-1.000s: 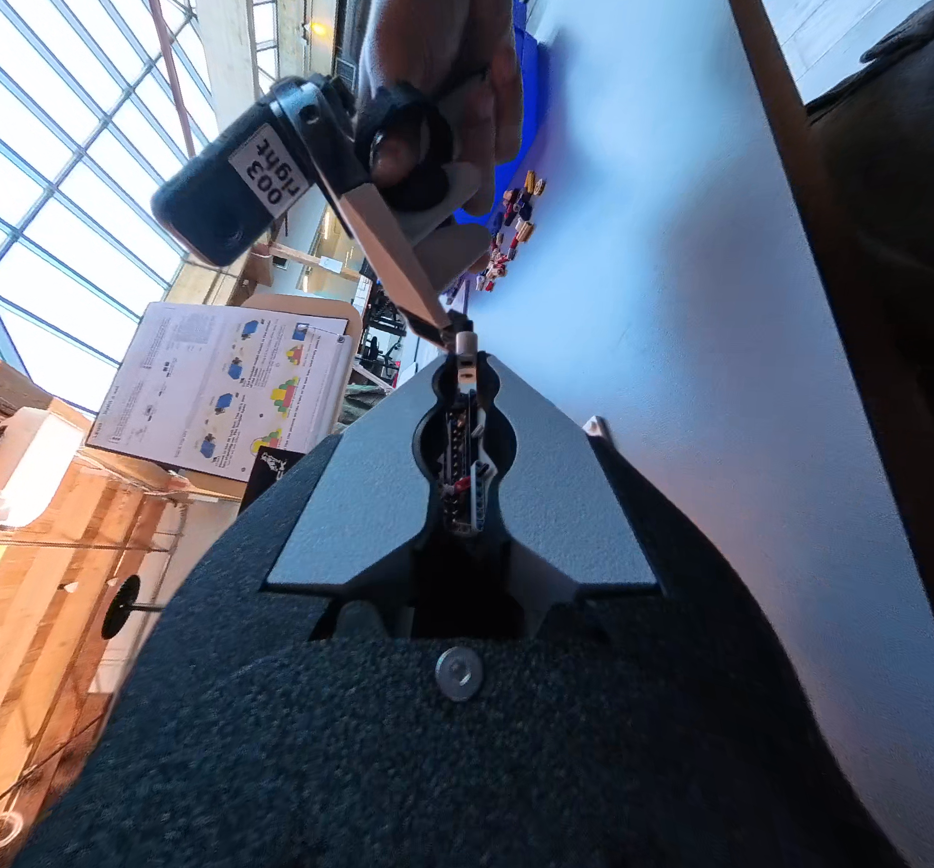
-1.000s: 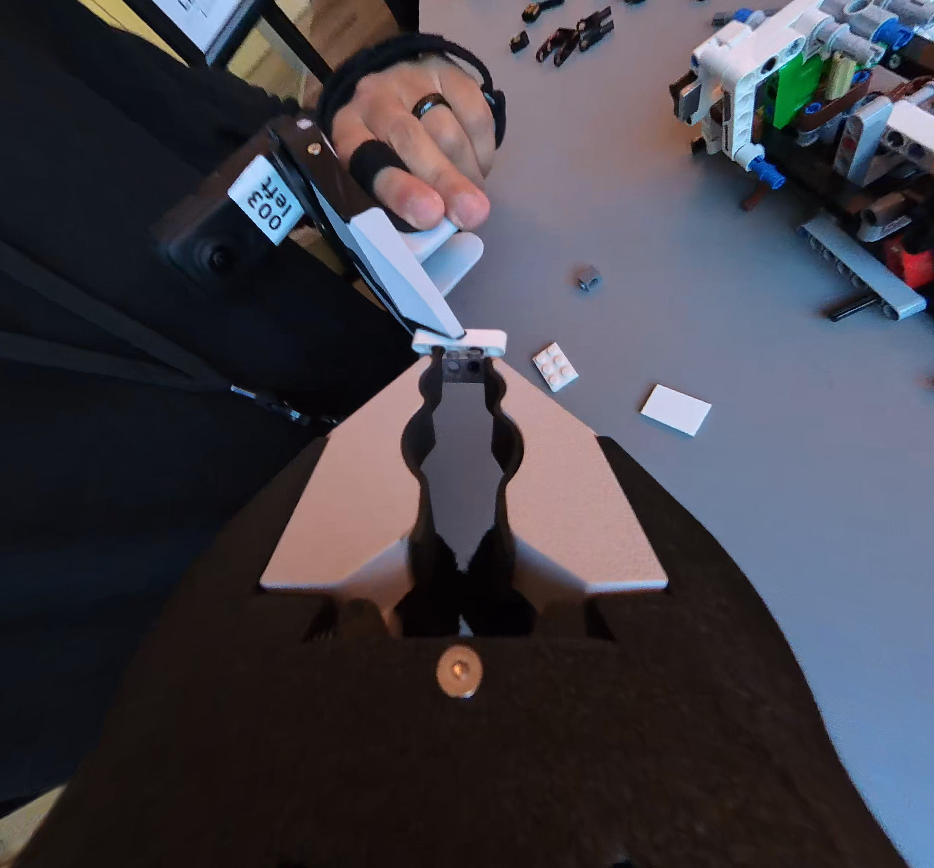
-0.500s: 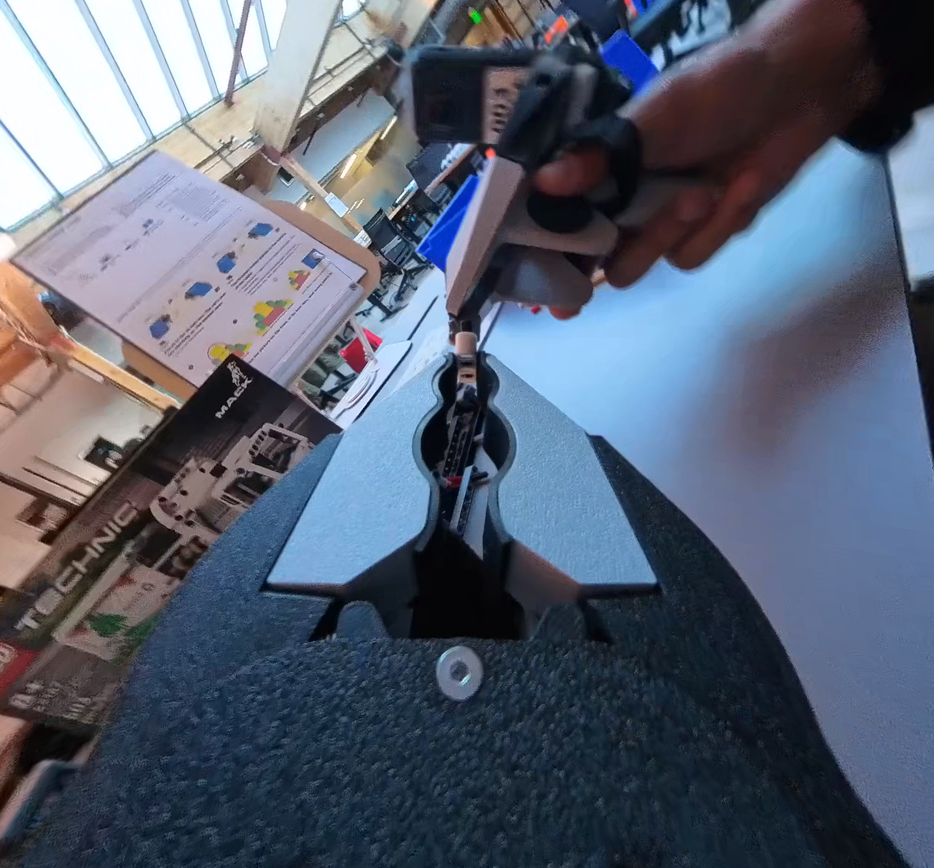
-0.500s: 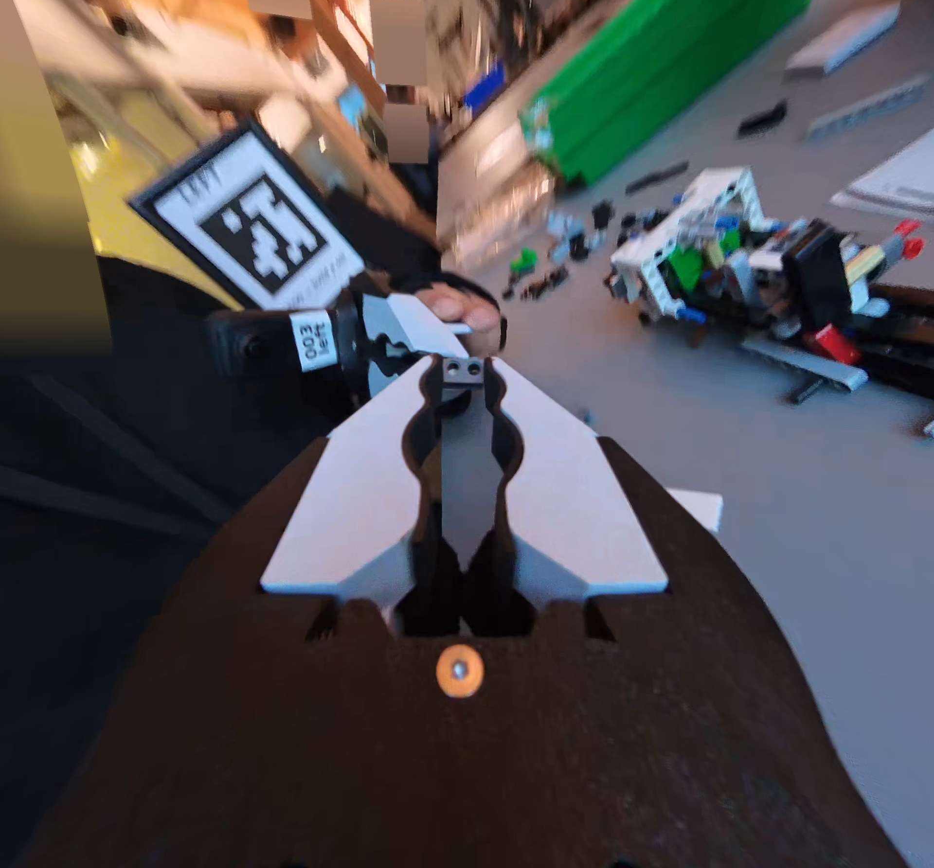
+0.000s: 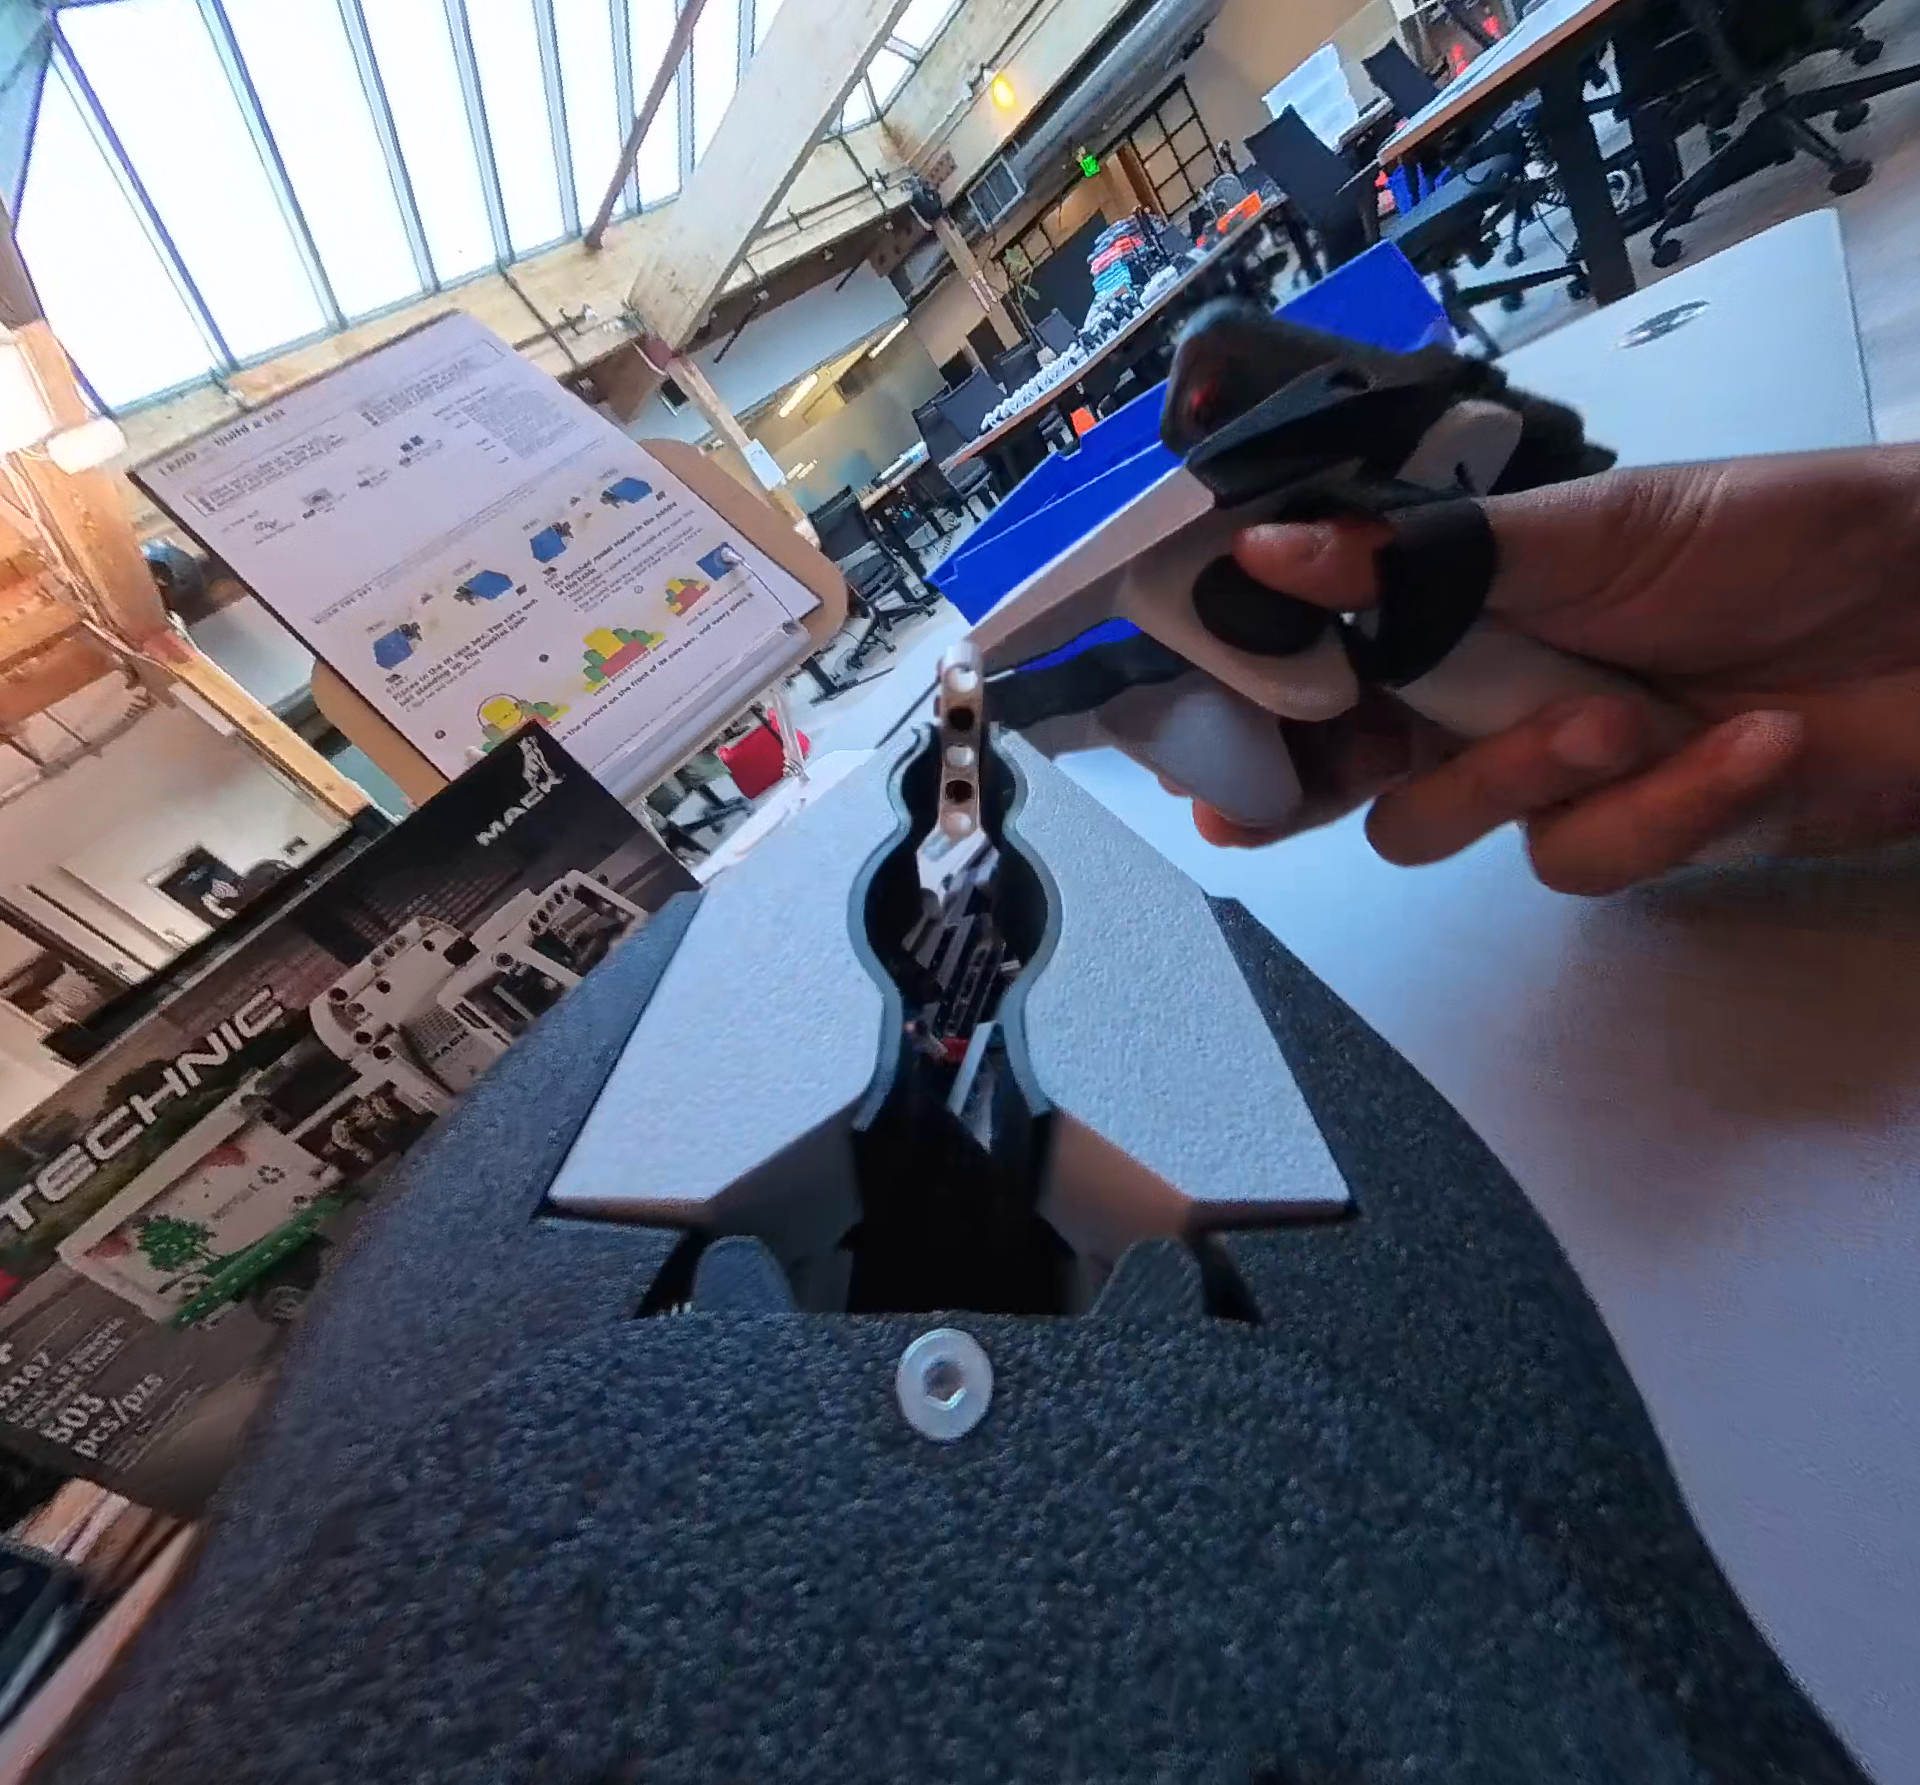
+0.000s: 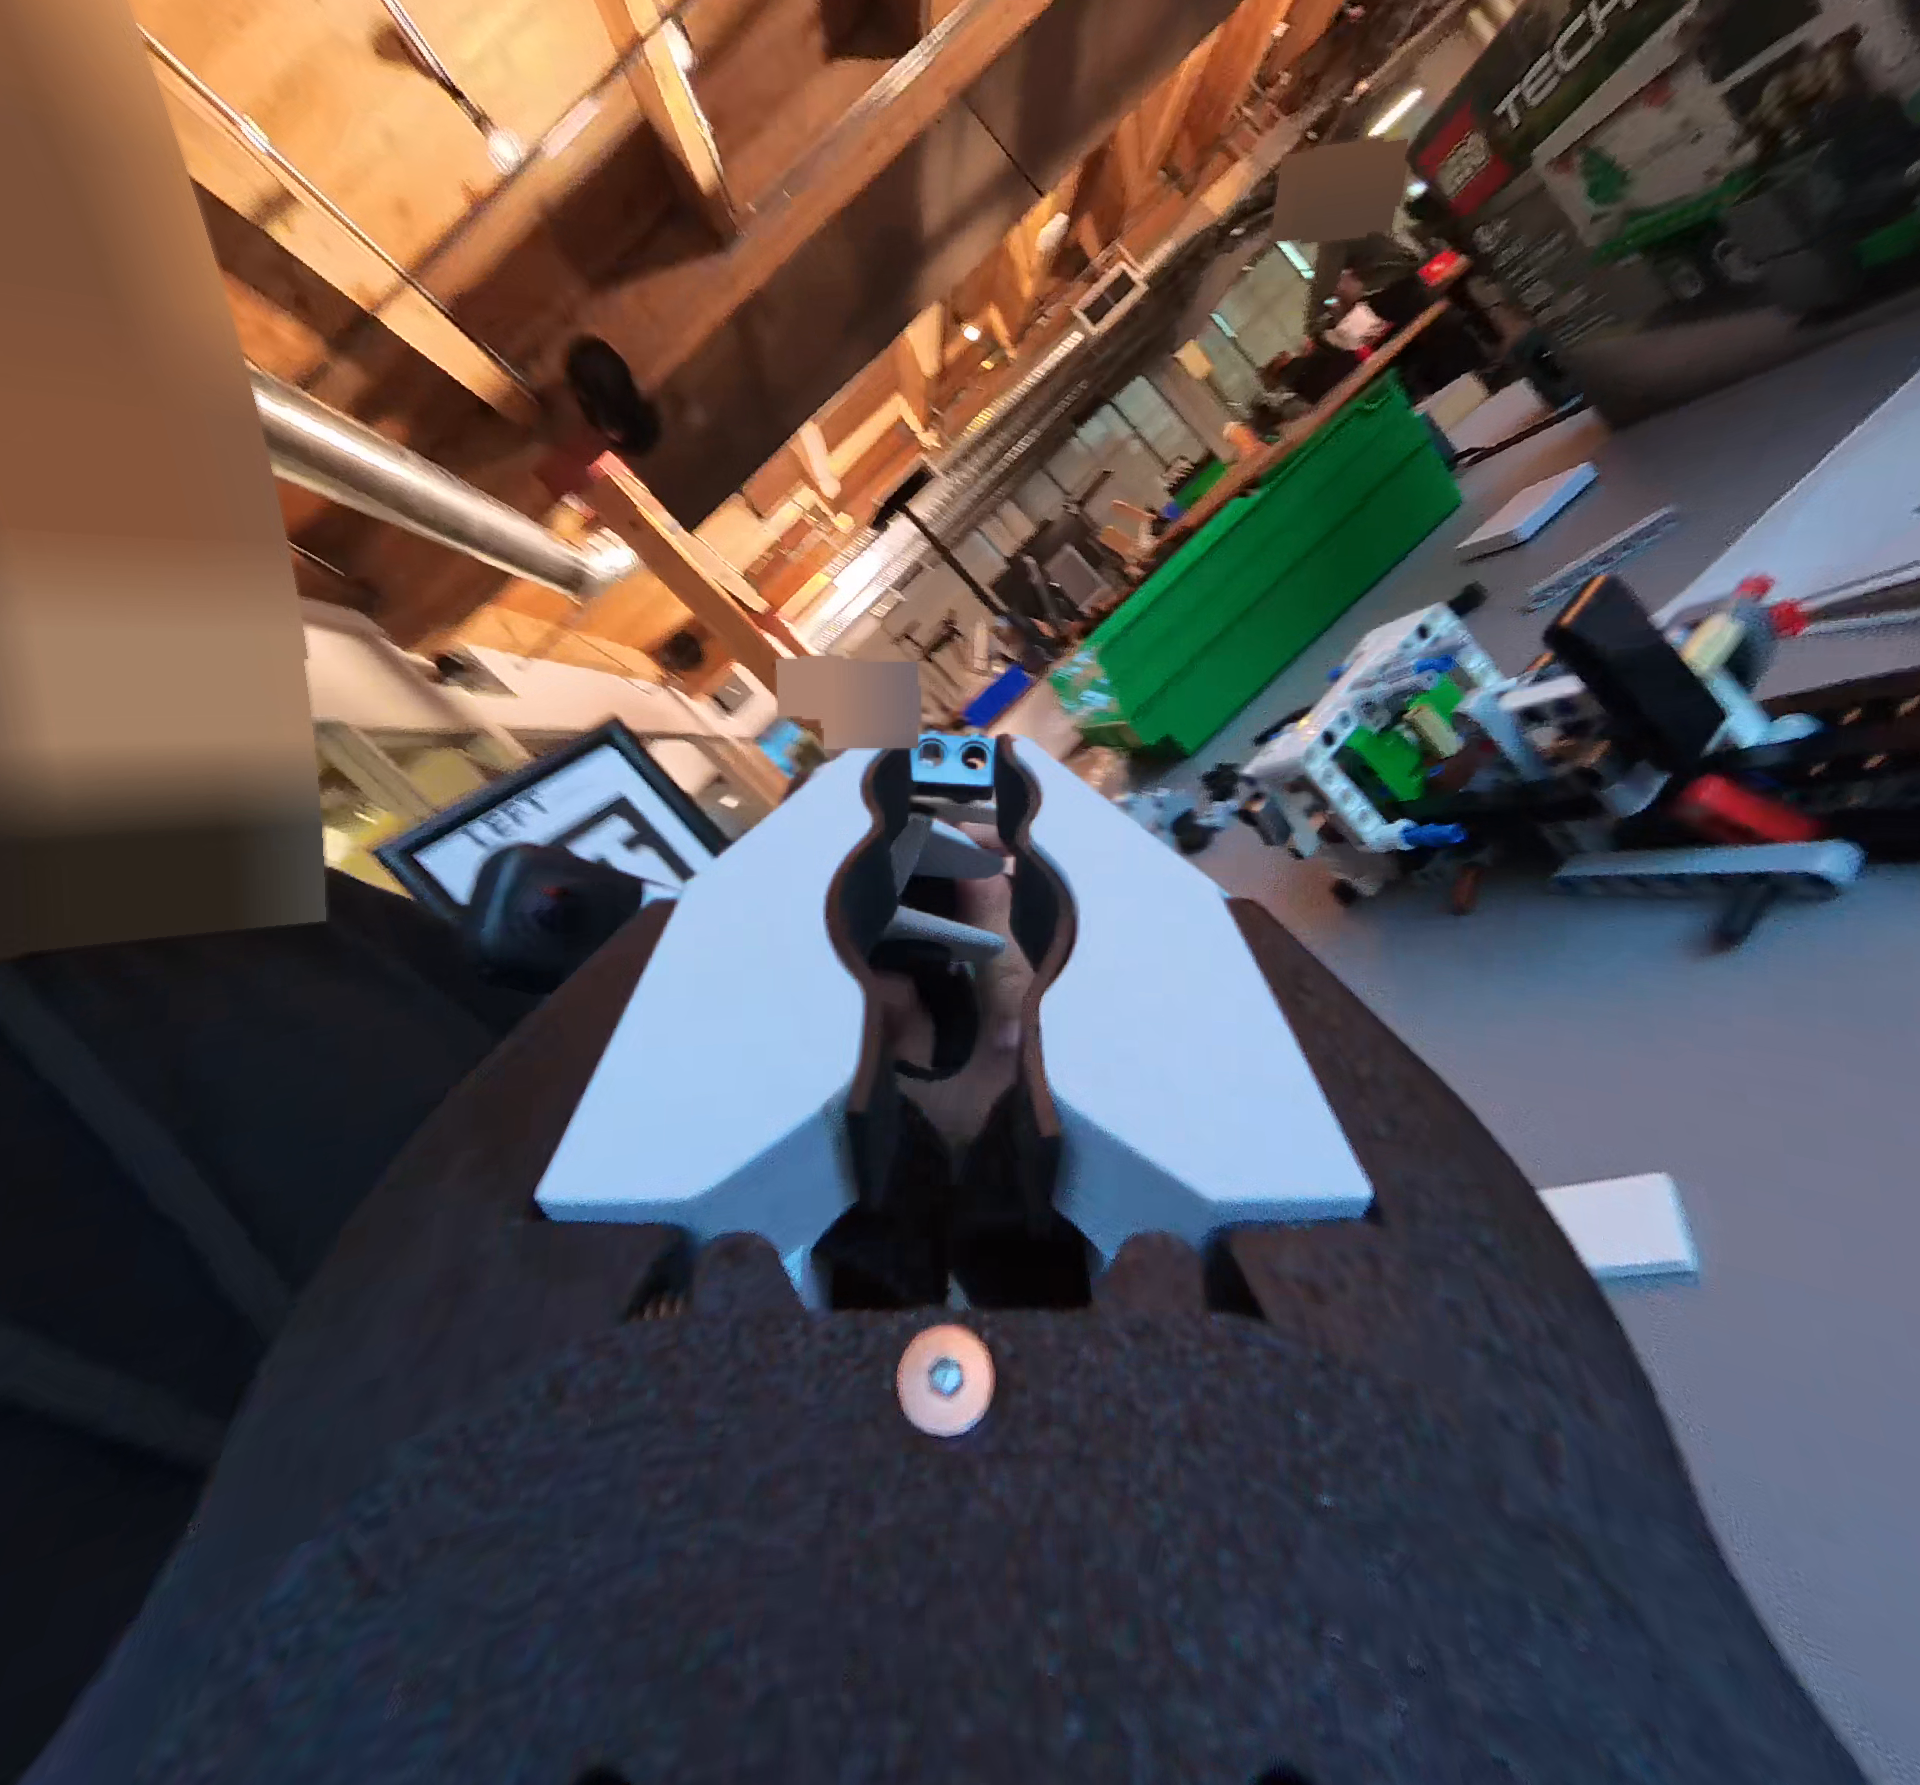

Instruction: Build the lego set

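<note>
In the left wrist view my left gripper [image 5: 957,761] is shut on a pale Technic beam [image 5: 959,696] with round holes that sticks up past the fingertips. My right gripper [image 5: 985,667], held in a hand, comes in from the right with its tip at the beam's top end. In the right wrist view my right gripper [image 6: 952,767] is shut on a small dark grey brick [image 6: 952,756] with two holes. The left gripper's fingers [image 6: 951,865] show just beyond it through the gap. Whether brick and beam are joined is hidden.
A part-built Technic model [image 6: 1455,779] lies on the grey table [image 6: 1558,1060] to the right, with a white tile [image 6: 1621,1236] nearer. A green bin [image 6: 1278,582] and the set's box [image 5: 260,1060] stand behind. An instruction board [image 5: 488,551] and a blue bin [image 5: 1091,499] stand farther off.
Both grippers have tilted up from facing the table to roughly level, staying tip to tip. The right gripper now comes in from the right instead of from above.
</note>
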{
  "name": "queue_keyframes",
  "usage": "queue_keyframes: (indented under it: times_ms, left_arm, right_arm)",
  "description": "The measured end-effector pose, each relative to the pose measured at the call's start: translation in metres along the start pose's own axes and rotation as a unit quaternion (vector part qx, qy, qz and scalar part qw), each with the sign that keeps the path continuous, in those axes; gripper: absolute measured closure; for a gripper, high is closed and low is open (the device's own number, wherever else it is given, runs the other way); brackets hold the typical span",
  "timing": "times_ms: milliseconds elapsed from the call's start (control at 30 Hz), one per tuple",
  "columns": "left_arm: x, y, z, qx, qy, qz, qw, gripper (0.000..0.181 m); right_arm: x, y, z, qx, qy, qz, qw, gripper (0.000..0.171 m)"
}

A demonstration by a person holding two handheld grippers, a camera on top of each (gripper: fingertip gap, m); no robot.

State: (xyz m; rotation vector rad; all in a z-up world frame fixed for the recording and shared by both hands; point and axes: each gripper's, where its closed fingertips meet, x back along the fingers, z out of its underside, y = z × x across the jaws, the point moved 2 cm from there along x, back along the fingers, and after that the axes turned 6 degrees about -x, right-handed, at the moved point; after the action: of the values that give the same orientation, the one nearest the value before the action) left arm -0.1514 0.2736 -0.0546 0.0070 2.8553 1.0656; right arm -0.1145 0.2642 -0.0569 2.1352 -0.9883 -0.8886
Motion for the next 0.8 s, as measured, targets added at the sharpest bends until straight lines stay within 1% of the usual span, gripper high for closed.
queue_keyframes:
  times_ms: [100,200,300,367,467,533,600,667,800]
  left_arm:
    - [0.002,-0.001,-0.01,-0.037,-0.018,-0.015,0.999,0.175]
    - [0.004,-0.003,-0.018,-0.071,-0.037,-0.023,0.997,0.176]
    - [0.006,-0.005,-0.024,-0.082,-0.058,-0.012,0.995,0.175]
    - [0.007,-0.006,-0.026,-0.077,-0.071,0.003,0.995,0.175]
    - [0.008,-0.008,-0.028,-0.086,-0.08,0.012,0.993,0.176]
    - [0.007,-0.008,-0.028,-0.087,-0.079,0.017,0.993,0.175]
    - [0.006,-0.01,-0.028,-0.069,-0.086,0.031,0.993,0.175]
    - [0.007,-0.012,-0.031,-0.045,-0.099,0.046,0.993,0.175]
    - [0.009,-0.017,-0.037,-0.045,-0.118,0.063,0.99,0.175]
  right_arm:
    - [0.001,0.004,0.002,-0.09,-0.022,-0.062,0.994,0.156]
    - [0.002,0.01,0.004,-0.158,-0.032,-0.125,0.979,0.156]
    - [0.004,0.015,0.005,-0.2,-0.018,-0.176,0.964,0.156]
    - [0.006,0.017,0.007,-0.232,0.008,-0.205,0.951,0.156]
    - [0.007,0.019,0.008,-0.252,0.034,-0.221,0.942,0.156]
    - [0.006,0.017,0.008,-0.245,0.038,-0.21,0.946,0.156]
    - [0.007,0.017,0.009,-0.226,0.047,-0.2,0.952,0.156]
    - [0.009,0.02,0.01,-0.22,0.056,-0.207,0.952,0.156]
    - [0.01,0.024,0.016,-0.264,0.079,-0.245,0.929,0.157]
